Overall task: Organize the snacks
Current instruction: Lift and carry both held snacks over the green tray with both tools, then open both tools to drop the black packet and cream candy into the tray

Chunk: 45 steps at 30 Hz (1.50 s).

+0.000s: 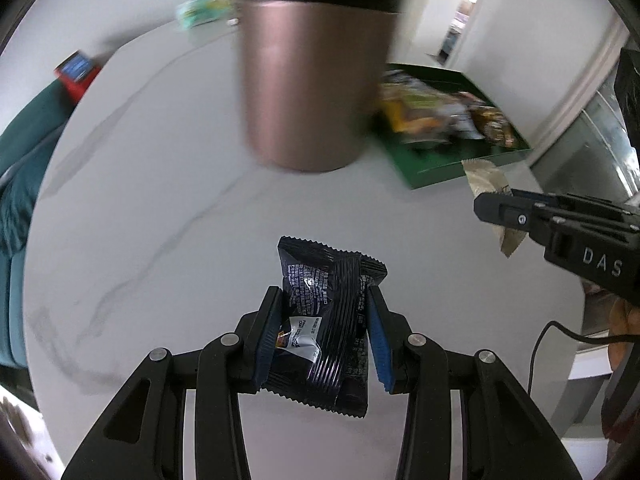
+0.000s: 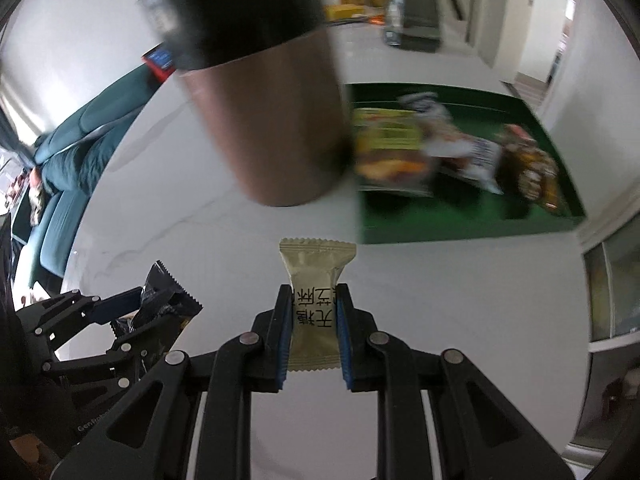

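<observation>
From the left wrist camera, the letters "D A S" show on the right gripper point(image 1: 486, 206), which reaches in from the right side. The left gripper point(image 1: 323, 312) squeezes a dark snack bag point(image 1: 326, 320) with tiny white print too small to read. Under it the white table point(image 1: 160, 200) has lots of bare room. A pink cup point(image 1: 312, 92) with a black lid stands ahead, just beside a green tray point(image 1: 432, 172) of blurry snacks near the table's far edge.

From the right wrist camera, the right gripper point(image 2: 314, 308) is clamped on a tan candy packet point(image 2: 314, 280) with black Chinese writing. The left gripper point(image 2: 156, 312) holds the dark snack bag point(image 2: 164, 300) on the left. The green tray point(image 2: 460, 224) lies ahead on the right, beside the pink cup point(image 2: 272, 120).
</observation>
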{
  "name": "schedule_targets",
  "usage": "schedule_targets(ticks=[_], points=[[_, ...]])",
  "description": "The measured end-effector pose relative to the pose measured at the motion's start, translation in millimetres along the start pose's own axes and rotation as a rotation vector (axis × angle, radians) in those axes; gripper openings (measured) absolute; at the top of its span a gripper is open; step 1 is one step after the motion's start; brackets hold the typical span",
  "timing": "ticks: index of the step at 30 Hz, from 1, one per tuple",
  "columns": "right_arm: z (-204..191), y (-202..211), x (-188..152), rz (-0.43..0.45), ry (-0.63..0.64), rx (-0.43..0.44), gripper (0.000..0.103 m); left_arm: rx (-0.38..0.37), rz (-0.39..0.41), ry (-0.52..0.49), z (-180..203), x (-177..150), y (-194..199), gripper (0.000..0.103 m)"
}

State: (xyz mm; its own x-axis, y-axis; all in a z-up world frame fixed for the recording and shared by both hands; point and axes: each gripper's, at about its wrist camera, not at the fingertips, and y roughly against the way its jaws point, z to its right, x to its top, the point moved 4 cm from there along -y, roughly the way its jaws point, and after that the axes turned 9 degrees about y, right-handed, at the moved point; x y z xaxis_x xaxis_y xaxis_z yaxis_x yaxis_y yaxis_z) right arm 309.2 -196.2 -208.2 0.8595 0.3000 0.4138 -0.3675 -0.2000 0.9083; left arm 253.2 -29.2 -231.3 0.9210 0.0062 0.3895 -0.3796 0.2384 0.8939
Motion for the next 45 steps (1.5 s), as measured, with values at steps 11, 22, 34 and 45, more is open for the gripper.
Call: schedule_targets(ticks=[11,22,34,45], points=[[123.1,23.7,8.9,0.031,-0.026,-0.017,0.002,-0.055,0.077,-0.043,122.8,76.5,-16.2,0.036],[179.5,1.7,75.0,0.035,0.052,-0.011,0.002,-0.032,0.101,0.028,171.6,151.2,-56.5,0.036],[207.1,-47.5,108.6,-0.045,0.07,-0.012,0.002,0.05,0.05,0.098,159.9,182.3,-99.2,0.036],[220.3,-73.2,116.7,-0.087,0.059,-0.021,0.002,0.065,0.033,0.09,155.7,195.1,-117.3,0.036]])
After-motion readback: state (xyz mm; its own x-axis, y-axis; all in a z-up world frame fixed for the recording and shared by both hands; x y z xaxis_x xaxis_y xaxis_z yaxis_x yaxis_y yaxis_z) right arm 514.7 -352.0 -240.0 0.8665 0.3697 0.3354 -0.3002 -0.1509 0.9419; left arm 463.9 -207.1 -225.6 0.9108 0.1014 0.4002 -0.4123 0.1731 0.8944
